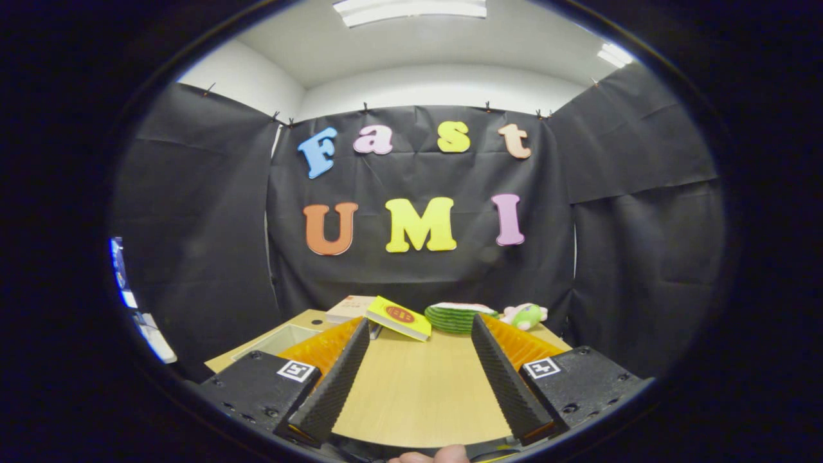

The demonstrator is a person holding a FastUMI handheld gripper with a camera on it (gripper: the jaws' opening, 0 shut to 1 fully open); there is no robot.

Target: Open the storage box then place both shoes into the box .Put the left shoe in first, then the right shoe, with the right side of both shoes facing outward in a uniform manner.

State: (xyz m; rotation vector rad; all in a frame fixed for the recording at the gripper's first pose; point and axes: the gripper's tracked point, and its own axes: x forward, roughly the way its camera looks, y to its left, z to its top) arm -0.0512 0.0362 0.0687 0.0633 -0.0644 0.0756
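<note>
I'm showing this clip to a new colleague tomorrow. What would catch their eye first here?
Likely the gripper itself: its two ridged black fingers with orange backs spread wide open over the bare wooden table, holding nothing. Next, the clutter beyond the fingertips at the table's far edge: a yellow book, a green striped item and a green-and-pink plush toy.

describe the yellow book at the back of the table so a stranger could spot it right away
On the light wooden table, look past the open gripper to the row of things along the far edge. The flat yellow book lies tilted beside a striped green cushion. A red oval on its cover sets it apart.
</note>
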